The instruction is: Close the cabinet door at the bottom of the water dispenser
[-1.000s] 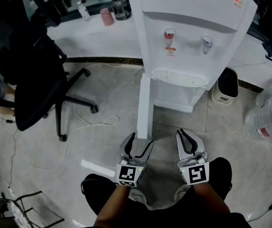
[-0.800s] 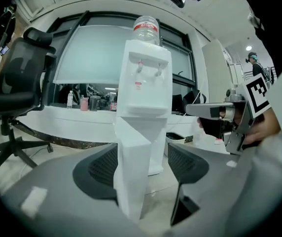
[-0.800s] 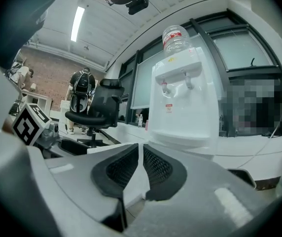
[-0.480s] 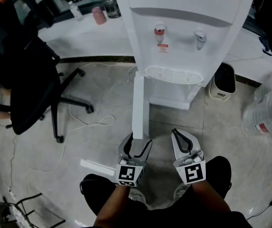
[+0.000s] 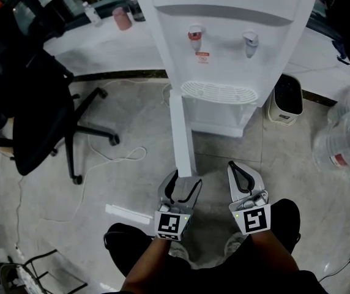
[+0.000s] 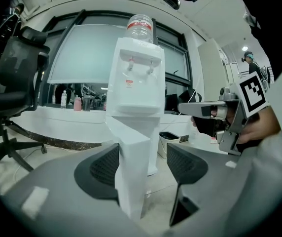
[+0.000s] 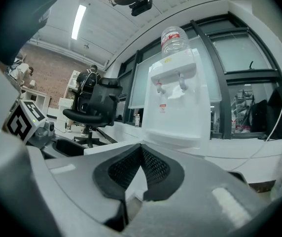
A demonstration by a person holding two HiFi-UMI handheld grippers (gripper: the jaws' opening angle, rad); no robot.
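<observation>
Door (image 6: 131,172) edge between spread left gripper (image 5: 185,179) fingers — plain in its own view; right gripper (image 5: 236,168) clenched, empty.

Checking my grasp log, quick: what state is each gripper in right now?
Left gripper: open, jaws apart on either side of the cabinet door edge, not clamped on it.
Right gripper: shut, nothing between its jaws.

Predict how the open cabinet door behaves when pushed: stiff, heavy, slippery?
The cabinet door looks a thin flat panel hinged to the water dispenser, so it likely stays stiff and swings lightly sideways. Its smooth white face may be slippery; the left gripper straddles its free edge, jaws apart. With a bottle on top, the water dispenser probably won't tip.
</observation>
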